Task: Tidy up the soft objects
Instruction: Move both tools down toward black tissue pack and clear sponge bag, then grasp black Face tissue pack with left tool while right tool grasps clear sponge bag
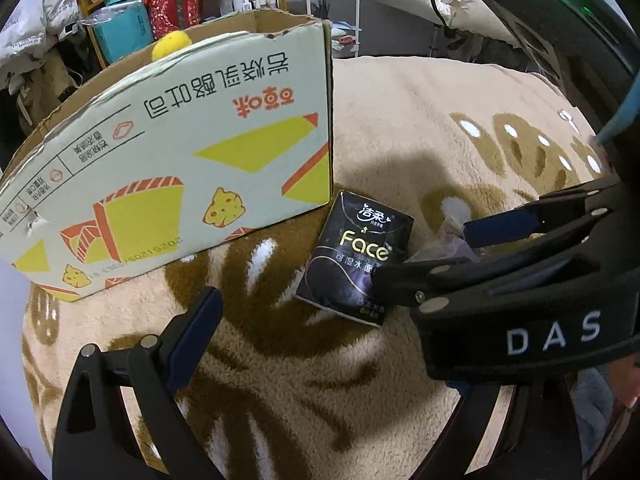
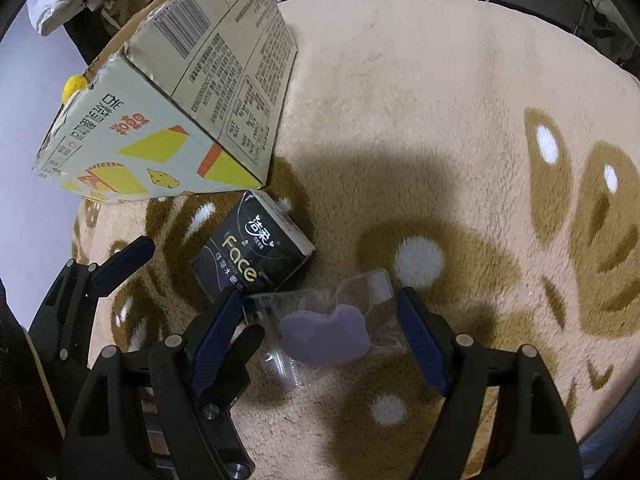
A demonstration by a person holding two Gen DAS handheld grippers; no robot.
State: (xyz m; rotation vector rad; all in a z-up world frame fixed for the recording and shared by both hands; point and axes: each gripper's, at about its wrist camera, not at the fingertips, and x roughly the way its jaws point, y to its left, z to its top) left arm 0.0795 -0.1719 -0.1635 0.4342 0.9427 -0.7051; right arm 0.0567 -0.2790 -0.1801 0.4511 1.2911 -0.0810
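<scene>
The right gripper (image 2: 320, 320) points steeply down with its jaws wide open astride a lilac pad in a clear plastic wrapper (image 2: 324, 336), neither pad pressing it, likely lined up to pinch it. The wrapper lies on the fleece blanket (image 2: 400, 100), just beside a black pack of Face tissues (image 1: 354, 258), which sits at the near corner of the cardboard box (image 1: 168, 160). The box stands open-topped near the blanket's far-left edge, seemingly the collecting bin; something yellow and fluffy (image 1: 170, 46) peeks over its rim. The left gripper (image 1: 280, 300), jaws open and empty, hovers alongside.
</scene>
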